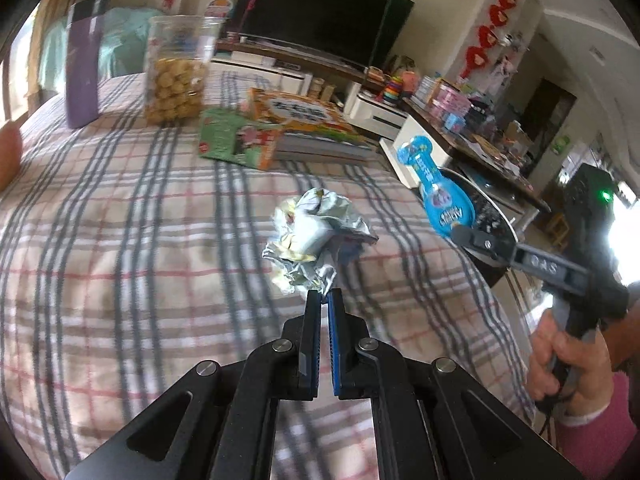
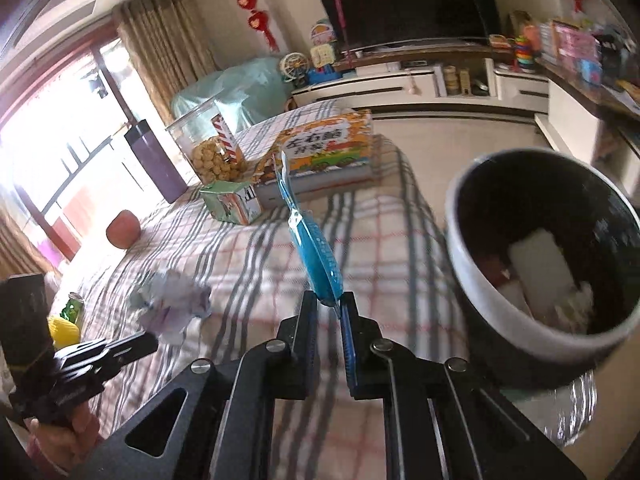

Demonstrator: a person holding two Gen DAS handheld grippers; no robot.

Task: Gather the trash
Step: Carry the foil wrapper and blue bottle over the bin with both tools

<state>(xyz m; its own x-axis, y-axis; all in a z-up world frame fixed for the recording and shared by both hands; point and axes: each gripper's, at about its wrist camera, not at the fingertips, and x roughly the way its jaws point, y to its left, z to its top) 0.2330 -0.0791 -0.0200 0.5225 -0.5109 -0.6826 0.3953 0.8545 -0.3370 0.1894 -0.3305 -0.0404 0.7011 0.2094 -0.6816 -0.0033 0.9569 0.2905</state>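
Trash of two kinds was held: a crumpled foil wrapper point(image 1: 316, 240) pinched at its lower edge by the left claw point(image 1: 324, 300), jaws nearly together, above the middle of the plaid-covered table point(image 1: 120, 220), and a blue plastic package point(image 2: 320, 264) clamped at its bottom end in the right claw point(image 2: 330, 306), jaws narrow, just beside the table's right edge. A dark bin point(image 2: 472, 248) stood off that edge, scraps inside.

Left tool point(image 1: 325, 294) clamped shut, right tool point(image 2: 329, 299) pinched closed
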